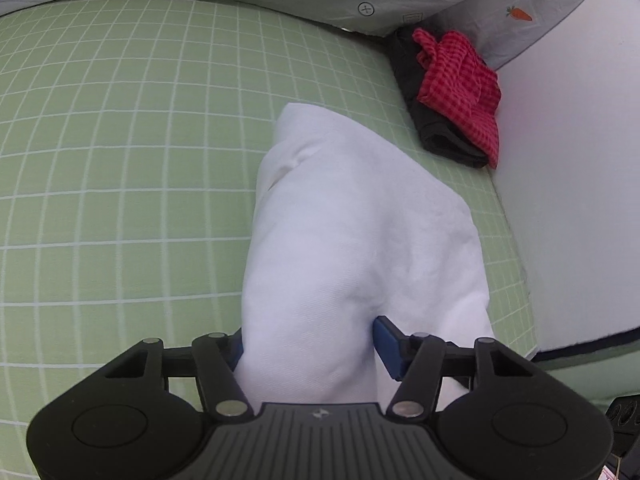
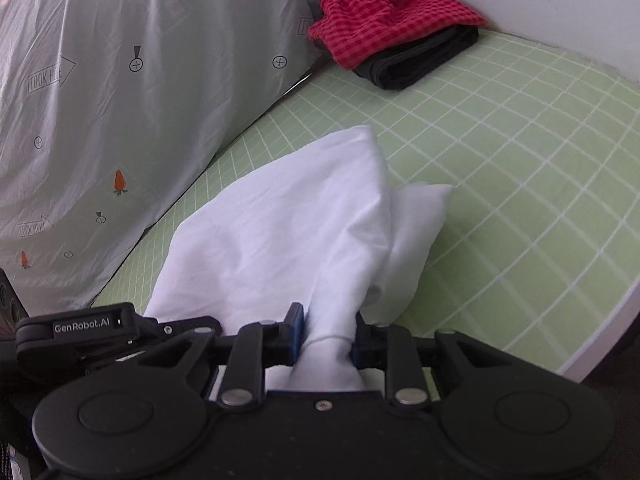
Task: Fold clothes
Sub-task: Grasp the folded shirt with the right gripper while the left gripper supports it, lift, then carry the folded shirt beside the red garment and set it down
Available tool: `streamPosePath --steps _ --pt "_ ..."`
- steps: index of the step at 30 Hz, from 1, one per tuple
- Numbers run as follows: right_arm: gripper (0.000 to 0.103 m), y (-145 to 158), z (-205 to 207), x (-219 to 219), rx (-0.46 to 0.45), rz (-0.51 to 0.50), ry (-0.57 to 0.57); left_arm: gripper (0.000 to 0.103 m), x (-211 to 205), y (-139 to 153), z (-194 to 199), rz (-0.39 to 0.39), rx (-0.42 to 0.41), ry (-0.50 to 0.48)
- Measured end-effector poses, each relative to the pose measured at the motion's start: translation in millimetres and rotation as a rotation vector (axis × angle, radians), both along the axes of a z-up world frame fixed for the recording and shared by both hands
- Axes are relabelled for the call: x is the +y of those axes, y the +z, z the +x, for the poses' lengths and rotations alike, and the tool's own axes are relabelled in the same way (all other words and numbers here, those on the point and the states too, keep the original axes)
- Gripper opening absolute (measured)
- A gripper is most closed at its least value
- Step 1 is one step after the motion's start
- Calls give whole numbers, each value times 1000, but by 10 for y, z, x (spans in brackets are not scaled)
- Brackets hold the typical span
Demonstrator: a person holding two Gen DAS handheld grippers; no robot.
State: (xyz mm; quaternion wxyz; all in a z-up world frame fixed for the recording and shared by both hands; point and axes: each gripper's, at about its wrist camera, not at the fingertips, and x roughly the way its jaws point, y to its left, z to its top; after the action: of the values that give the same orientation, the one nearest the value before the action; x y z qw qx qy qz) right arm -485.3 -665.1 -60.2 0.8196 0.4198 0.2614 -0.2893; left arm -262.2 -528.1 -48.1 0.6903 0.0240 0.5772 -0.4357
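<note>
A white garment (image 1: 344, 232) hangs bunched over the green checked bed sheet (image 1: 120, 160). My left gripper (image 1: 308, 340) is shut on one end of it, the cloth thick between the blue pads (image 1: 386, 340). In the right wrist view the same white garment (image 2: 288, 220) drapes forward in folds, and my right gripper (image 2: 326, 332) is shut on a gathered part of it. The left gripper's body (image 2: 80, 328) shows at the left edge of that view, close beside the right one.
A folded red checked garment (image 1: 460, 84) lies on a folded black one (image 1: 444, 140) by the white wall (image 1: 580, 160); the red garment (image 2: 384, 16) sits far ahead. A pale duvet with carrot prints (image 2: 100, 100) rises on the left. The bed's edge (image 2: 600, 340) runs lower right.
</note>
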Motion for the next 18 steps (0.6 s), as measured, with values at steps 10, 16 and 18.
streamPosePath --steps 10,16,18 --pt "23 535 -490 -1493 -69 -203 37 58 -1541 538 -467 -152 -74 14" --pt "22 886 -431 -2315 -127 -338 19 58 -2465 867 -414 -253 -136 13" --pt "22 977 -278 -2607 -138 -390 23 58 -2752 959 -303 -285 -165 14"
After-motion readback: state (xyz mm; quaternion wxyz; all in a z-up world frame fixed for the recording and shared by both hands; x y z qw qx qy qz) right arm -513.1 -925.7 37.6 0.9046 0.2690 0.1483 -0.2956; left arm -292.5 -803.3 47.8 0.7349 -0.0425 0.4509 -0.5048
